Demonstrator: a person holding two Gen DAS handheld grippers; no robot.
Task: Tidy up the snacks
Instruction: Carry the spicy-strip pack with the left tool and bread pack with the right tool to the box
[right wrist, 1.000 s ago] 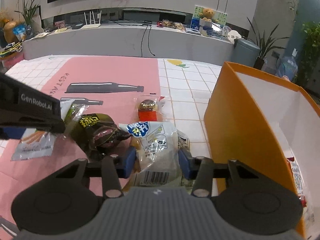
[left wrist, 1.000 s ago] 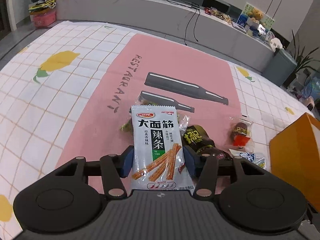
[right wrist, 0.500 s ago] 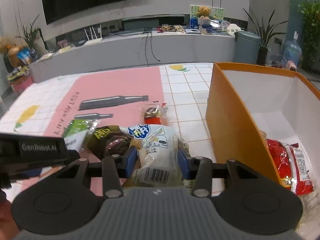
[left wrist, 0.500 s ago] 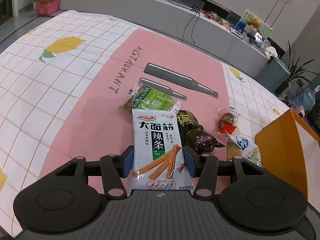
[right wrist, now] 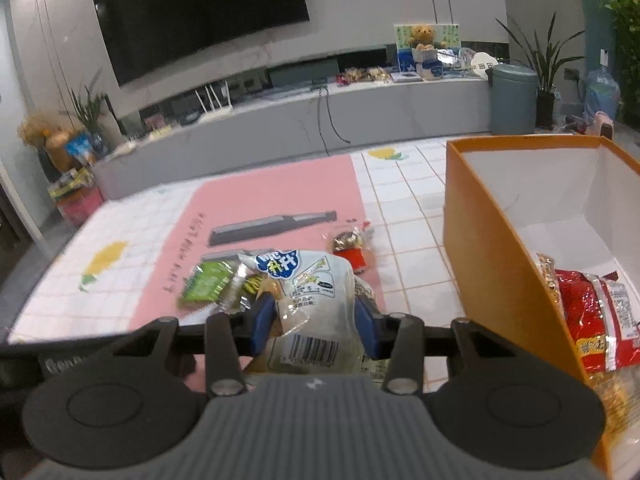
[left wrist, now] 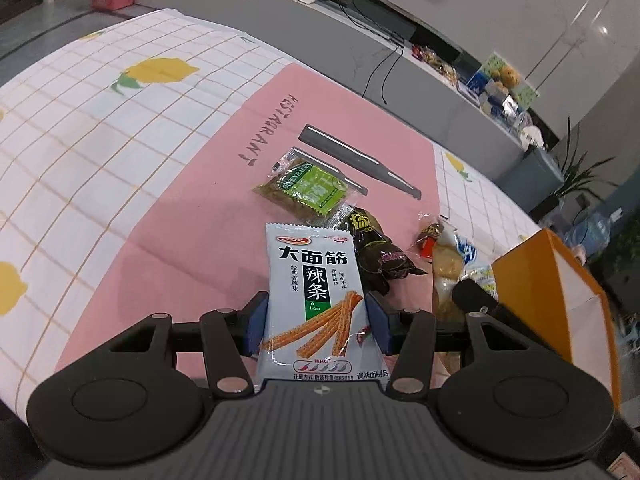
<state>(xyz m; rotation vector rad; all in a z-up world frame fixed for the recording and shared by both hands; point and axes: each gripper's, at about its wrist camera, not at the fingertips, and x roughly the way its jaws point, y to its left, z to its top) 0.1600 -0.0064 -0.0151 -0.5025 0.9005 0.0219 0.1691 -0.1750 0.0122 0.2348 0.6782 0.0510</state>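
a: what's the left claw [left wrist: 316,322] doing?
b: it pinches a white spicy-strip packet [left wrist: 316,304] by its two long edges, a blue pad on each side, the packet standing up off the bench [left wrist: 100,168].
a: and the right claw [right wrist: 316,328]?
b: pressed onto a clear bread bag [right wrist: 308,312] with a blue logo at the top and a barcode near the claw body. the bag sits squeezed between the pads.
a: what lies beyond the left claw?
b: just ahead of the packet's top edge, a dark brown wrapper [left wrist: 374,248] on the pink cloth; further ahead, a green snack pack [left wrist: 308,188]. ahead and to the right, a small red-and-brown sweet [left wrist: 428,238]. the right claw's black finger shows at the right, just beside the orange box [left wrist: 560,280].
a: and around the right claw?
b: the orange box [right wrist: 480,240] stands close on its right, open at the top, with a red packet [right wrist: 588,320] and other wrapped snacks inside. ahead of the bag lies the small sweet [right wrist: 352,246]; ahead and to the left, the green snack pack [right wrist: 208,284].
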